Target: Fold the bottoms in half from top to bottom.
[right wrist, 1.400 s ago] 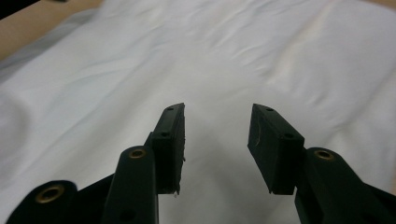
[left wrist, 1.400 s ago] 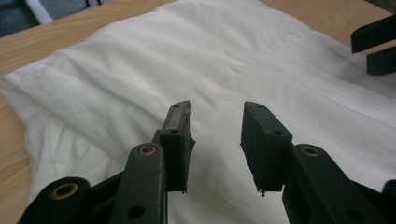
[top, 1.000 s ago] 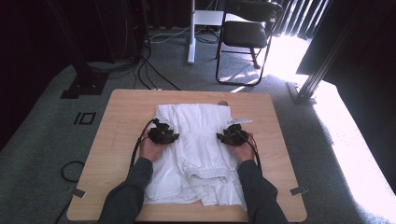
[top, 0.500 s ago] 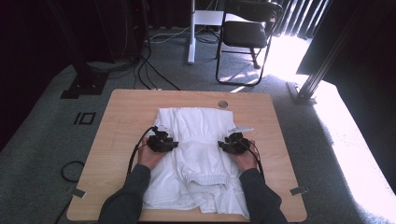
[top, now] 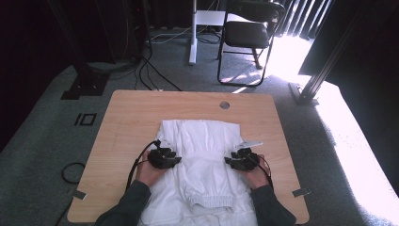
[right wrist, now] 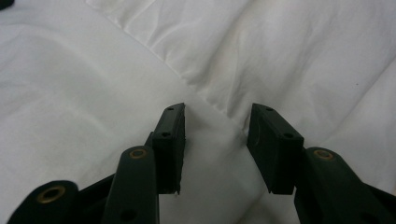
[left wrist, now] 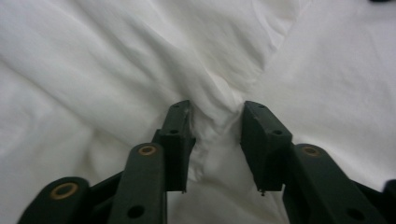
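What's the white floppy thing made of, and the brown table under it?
The white crumpled garment looks like soft, matte woven cloth, maybe cotton: it creases and bunches. The light brown table looks like smooth wood or wood-look laminate: faint grain shows.

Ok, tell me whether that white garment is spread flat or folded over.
Folded over. In the high view the white garment has a ribbed hem lying doubled across its middle, with more cloth beneath. Both gripper views show thick creased layers.

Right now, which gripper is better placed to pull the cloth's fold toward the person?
Left gripper: a bunched ridge of cloth sits between its jaws. The right gripper straddles flatter cloth.
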{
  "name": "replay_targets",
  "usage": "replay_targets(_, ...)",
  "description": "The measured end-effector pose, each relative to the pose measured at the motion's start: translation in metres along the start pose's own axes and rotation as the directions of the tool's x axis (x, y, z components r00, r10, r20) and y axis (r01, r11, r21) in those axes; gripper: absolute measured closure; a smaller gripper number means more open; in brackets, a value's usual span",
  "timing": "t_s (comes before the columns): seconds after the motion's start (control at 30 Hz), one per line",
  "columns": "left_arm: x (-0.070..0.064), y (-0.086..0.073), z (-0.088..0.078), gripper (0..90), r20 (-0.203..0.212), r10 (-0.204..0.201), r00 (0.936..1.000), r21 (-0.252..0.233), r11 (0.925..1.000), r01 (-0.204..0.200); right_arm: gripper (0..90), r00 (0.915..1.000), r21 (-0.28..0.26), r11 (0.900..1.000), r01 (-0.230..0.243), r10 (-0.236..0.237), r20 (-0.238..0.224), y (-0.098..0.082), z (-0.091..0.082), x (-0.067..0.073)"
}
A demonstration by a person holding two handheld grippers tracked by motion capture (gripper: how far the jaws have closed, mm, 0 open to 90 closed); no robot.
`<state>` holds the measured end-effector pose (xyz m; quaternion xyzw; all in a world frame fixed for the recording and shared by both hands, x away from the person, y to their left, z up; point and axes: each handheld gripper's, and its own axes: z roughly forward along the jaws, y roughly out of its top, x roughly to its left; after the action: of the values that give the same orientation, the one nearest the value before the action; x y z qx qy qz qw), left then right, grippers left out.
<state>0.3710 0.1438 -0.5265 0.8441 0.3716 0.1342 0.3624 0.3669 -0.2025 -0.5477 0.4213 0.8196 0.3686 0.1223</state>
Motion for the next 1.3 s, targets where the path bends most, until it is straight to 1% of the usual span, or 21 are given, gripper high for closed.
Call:
replay_targets(0.07,0.005,0.003,-0.003,57.3,-0.016,-0.020,0.9997,-0.031,0.9993,0.020,54.8,0.9997,-0.020,1.000,0.010,-0.010,0.023,0.005,-0.003,-0.004)
replay_targets(0.13,0.029,0.011,-0.011,53.9,-0.060,-0.099,0.9933,-0.085,0.9920,0.094,52.9,0.9982,-0.052,0.999,-0.012,0.015,0.058,0.013,-0.007,-0.011)
replay_targets(0.2,0.038,0.015,-0.014,52.6,-0.072,-0.125,0.9895,-0.106,0.9875,0.117,52.3,0.9968,-0.073,0.997,-0.034,0.040,0.069,0.018,-0.008,-0.016)
replay_targets(0.23,0.053,0.023,-0.017,49.0,-0.090,-0.168,0.9818,-0.135,0.9787,0.155,50.6,0.9932,-0.107,0.991,-0.077,0.085,0.080,0.029,-0.010,-0.029)
replay_targets(0.33,0.059,0.028,-0.017,46.8,-0.101,-0.182,0.9780,-0.142,0.9756,0.167,49.5,0.9873,-0.133,0.984,-0.116,0.129,0.092,0.039,-0.009,-0.041)
replay_targets(0.37,0.075,0.039,-0.012,46.0,-0.108,-0.216,0.9704,-0.158,0.9676,0.197,47.2,0.9808,-0.149,0.977,-0.152,0.168,0.099,0.046,-0.004,-0.052)
replay_targets(0.43,0.080,0.043,-0.009,44.6,-0.110,-0.221,0.9690,-0.152,0.9672,0.203,46.0,0.9763,-0.157,0.972,-0.173,0.191,0.102,0.050,-0.001,-0.058)
replay_targets(0.47,0.086,0.047,-0.004,43.3,-0.116,-0.230,0.9664,-0.144,0.9666,0.212,43.1,0.9648,-0.169,0.959,-0.228,0.246,0.094,0.056,0.007,-0.070)
replay_targets(0.5,0.089,0.049,0.000,43.3,-0.113,-0.243,0.9634,-0.142,0.9636,0.227,43.1,0.9648,-0.169,0.959,-0.228,0.246,0.094,0.056,0.007,-0.070)
replay_targets(0.53,0.095,0.054,0.009,41.7,-0.104,-0.269,0.9574,-0.126,0.9585,0.256,39.7,0.9555,-0.165,0.952,-0.259,0.277,0.101,0.061,0.015,-0.077)
replay_targets(0.63,0.098,0.057,0.019,38.7,-0.109,-0.272,0.9561,-0.116,0.9588,0.259,36.3,0.9490,-0.144,0.950,-0.276,0.293,0.116,0.069,0.027,-0.084)
replay_targets(0.67,0.101,0.060,0.028,37.8,-0.127,-0.288,0.9492,-0.093,0.9562,0.278,35.3,0.9482,-0.137,0.952,-0.274,0.291,0.127,0.072,0.031,-0.086)
replay_targets(0.73,0.106,0.060,0.035,37.8,-0.136,-0.314,0.9398,-0.099,0.9481,0.302,34.1,0.9417,-0.119,0.948,-0.296,0.310,0.131,0.076,0.039,-0.090)
replay_targets(0.83,0.111,0.058,0.042,36.3,-0.141,-0.322,0.9362,-0.081,0.9463,0.313,32.7,0.9322,-0.102,0.939,-0.328,0.340,0.125,0.077,0.050,-0.094)
replay_targets(0.93,0.118,0.058,0.052,35.4,-0.155,-0.325,0.9329,-0.025,0.9452,0.326,31.2,0.9229,-0.060,0.933,-0.354,0.359,0.138,0.077,0.060,-0.095)
replay_targets(1.03,0.120,0.056,0.055,35.7,-0.157,-0.337,0.9283,-0.008,0.9405,0.340,32.8,0.9202,-0.066,0.931,-0.358,0.364,0.143,0.078,0.062,-0.094)
replay_targets(1.1,0.122,0.052,0.059,37.3,-0.134,-0.354,0.9255,0.024,0.9325,0.360,37.9,0.9275,-0.054,0.940,-0.338,0.342,0.151,0.080,0.063,-0.092)
replay_targets(1.17,0.120,0.051,0.059,42.0,-0.125,-0.347,0.9296,0.011,0.9364,0.351,44.4,0.9395,-0.036,0.953,-0.300,0.302,0.162,0.081,0.064,-0.088)
replay_targets(1.2,0.120,0.052,0.059,53.5,-0.110,-0.349,0.9307,0.020,0.9354,0.353,53.9,0.9450,-0.024,0.963,-0.269,0.269,0.186,0.082,0.065,-0.084)
replay_targets(1.23,0.120,0.052,0.058,53.5,-0.101,-0.345,0.9334,0.031,0.9366,0.349,53.9,0.9450,-0.024,0.963,-0.269,0.269,0.186,0.082,0.065,-0.084)
replay_targets(1.3,0.122,0.051,0.057,68.0,-0.073,-0.358,0.9309,0.043,0.9314,0.361,70.9,0.9529,-0.007,0.970,-0.242,0.239,0.186,0.083,0.065,-0.081)
